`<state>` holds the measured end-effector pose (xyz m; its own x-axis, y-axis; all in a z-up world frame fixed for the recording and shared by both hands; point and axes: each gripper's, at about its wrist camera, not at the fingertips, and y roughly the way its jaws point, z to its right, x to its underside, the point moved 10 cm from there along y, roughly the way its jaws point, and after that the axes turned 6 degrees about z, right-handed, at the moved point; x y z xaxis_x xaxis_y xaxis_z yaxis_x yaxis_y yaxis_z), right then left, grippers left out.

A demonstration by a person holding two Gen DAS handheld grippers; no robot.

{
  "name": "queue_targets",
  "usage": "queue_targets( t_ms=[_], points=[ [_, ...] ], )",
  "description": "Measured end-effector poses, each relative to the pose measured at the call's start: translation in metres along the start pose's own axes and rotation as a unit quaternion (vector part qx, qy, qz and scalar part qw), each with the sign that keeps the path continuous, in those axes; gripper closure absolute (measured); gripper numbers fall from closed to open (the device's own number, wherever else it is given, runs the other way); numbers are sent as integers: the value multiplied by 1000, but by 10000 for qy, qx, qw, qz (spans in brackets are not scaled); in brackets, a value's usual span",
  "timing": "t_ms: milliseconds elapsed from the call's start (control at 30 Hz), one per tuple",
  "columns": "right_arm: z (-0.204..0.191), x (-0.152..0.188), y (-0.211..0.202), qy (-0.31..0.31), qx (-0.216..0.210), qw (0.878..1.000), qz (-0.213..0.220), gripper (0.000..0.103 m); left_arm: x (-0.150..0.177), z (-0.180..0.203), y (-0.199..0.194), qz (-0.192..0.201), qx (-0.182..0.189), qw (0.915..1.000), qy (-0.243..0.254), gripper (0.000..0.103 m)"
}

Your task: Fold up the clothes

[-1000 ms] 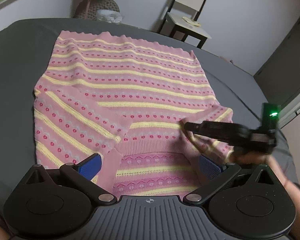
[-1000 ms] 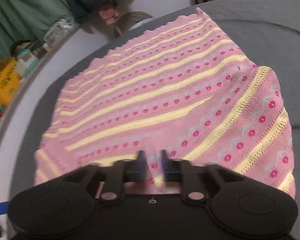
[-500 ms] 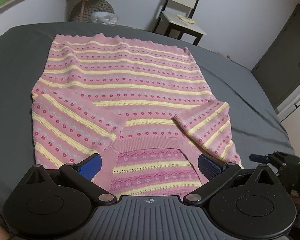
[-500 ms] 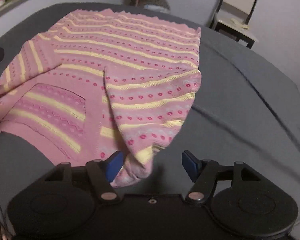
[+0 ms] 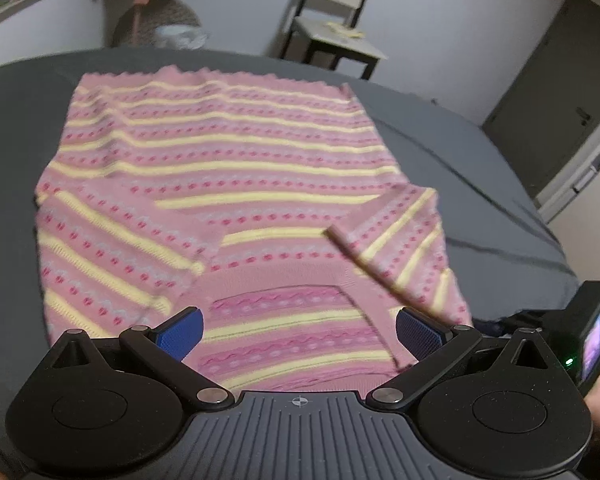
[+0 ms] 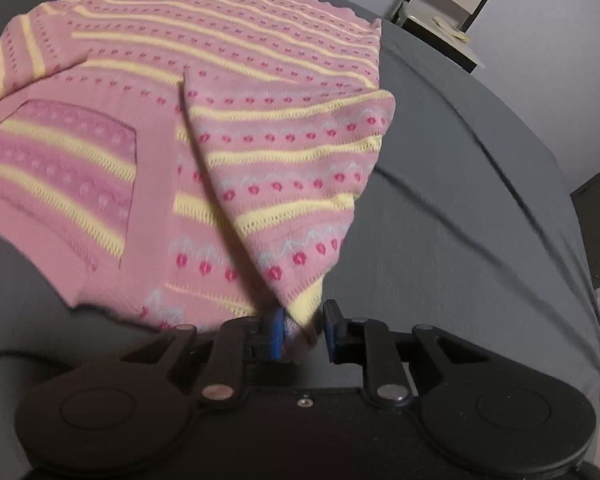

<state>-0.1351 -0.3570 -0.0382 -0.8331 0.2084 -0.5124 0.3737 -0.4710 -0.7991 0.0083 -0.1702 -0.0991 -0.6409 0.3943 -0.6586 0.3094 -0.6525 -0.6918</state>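
On a grey bed [image 5: 480, 184], a pink striped sweater [image 5: 228, 168] lies with both sleeves folded in, body unfolded; left gripper [image 5: 298, 332] spread, right gripper [image 6: 300, 330] nearly pinching the shoulder corner.

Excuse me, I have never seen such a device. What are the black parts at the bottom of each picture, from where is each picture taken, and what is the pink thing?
There is no robot here. A person holds one hand tool in each hand; each tool has two fingers with blue pads and a wide-angle camera that looks forward along them. The black shapes at the bottom are the tool itself.

One picture comes from the left gripper. Its fingers stand wide apart and hold nothing; it hovers near the neck opening. At the right edge of that view you can see part of the other tool.

The other picture comes from the right gripper. Its fingers are nearly closed around the corner of the folded sleeve, though I cannot tell if they grip it firmly.

The pink thing is a striped sweater, spread on a dark grey sheet. A chair stands behind.
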Motion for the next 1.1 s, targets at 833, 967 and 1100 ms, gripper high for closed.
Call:
queue_targets(
  t_ms=[833, 967, 1100],
  points=[
    [115, -77, 73, 3604, -1861, 9119, 631, 55, -31, 42, 168, -362, 130, 9849, -1689, 48],
    [127, -86, 79, 3871, -1838, 8998, 819, 54, -25, 33, 181, -193, -162, 9876, -1553, 48],
    [130, -82, 97, 4110, -1892, 8893, 661, 53, -24, 37, 188, -21, 53, 9871, -1600, 85]
  ],
)
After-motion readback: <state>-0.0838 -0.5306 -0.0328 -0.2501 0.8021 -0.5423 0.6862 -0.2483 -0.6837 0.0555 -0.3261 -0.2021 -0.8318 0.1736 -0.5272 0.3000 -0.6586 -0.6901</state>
